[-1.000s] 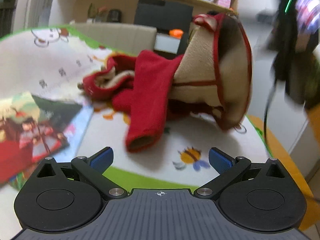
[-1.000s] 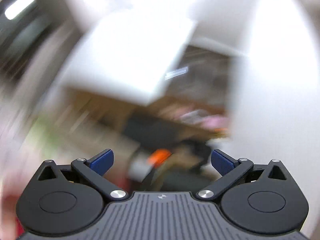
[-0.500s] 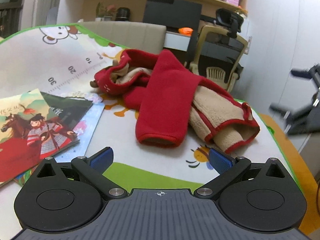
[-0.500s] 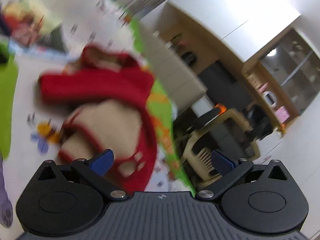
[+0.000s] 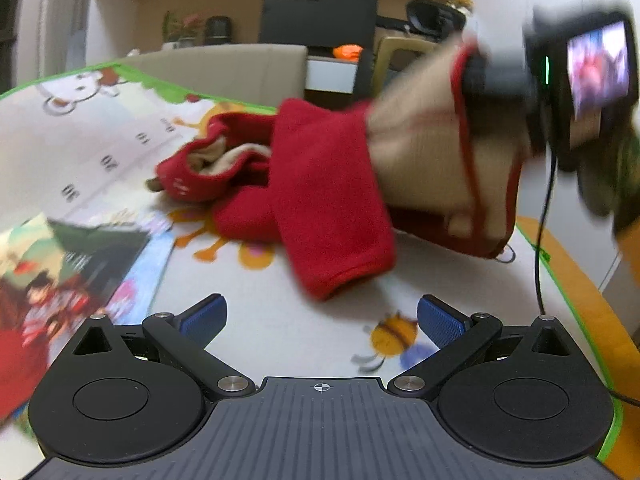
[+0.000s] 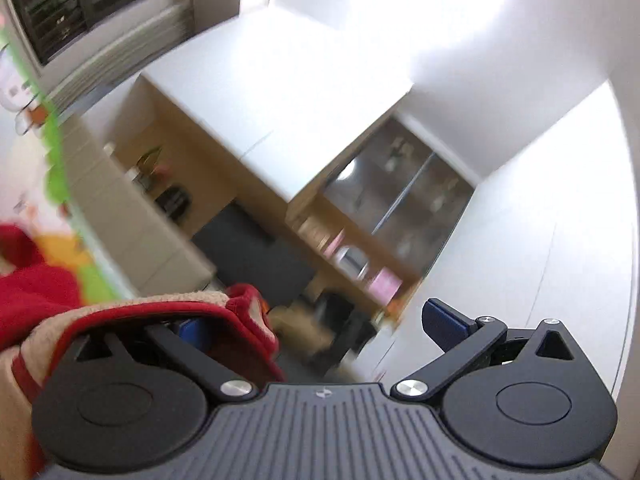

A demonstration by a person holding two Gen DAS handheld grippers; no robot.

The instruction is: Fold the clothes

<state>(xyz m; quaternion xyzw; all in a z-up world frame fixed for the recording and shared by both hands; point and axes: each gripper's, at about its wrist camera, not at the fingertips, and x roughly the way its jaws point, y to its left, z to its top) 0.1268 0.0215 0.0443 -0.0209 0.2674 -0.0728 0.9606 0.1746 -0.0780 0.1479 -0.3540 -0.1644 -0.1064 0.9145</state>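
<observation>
A red fleece garment [image 5: 328, 200] with a beige lining lies crumpled on the play mat [image 5: 280, 320]. Its red sleeve points toward my left gripper [image 5: 320, 320], which hovers open over the mat just short of the cuff, holding nothing. In the left wrist view my right gripper [image 5: 492, 78] is up at the right, with the garment's beige side raised off the mat on it. In the right wrist view my right gripper [image 6: 320, 320] is open. The garment's red-trimmed edge [image 6: 168, 312] hangs over its left finger, while the right finger is bare.
A picture book [image 5: 60, 272] lies on the mat at the left. A black cable [image 5: 540, 240] hangs from the right gripper past the mat's green right edge. Behind the mat are a beige seat back [image 5: 224, 68], a dark screen and shelves.
Half a second ago the garment lay flat on the mat with the right gripper off to the side. Now its right part is lifted on the right gripper's left finger. The left gripper stayed open.
</observation>
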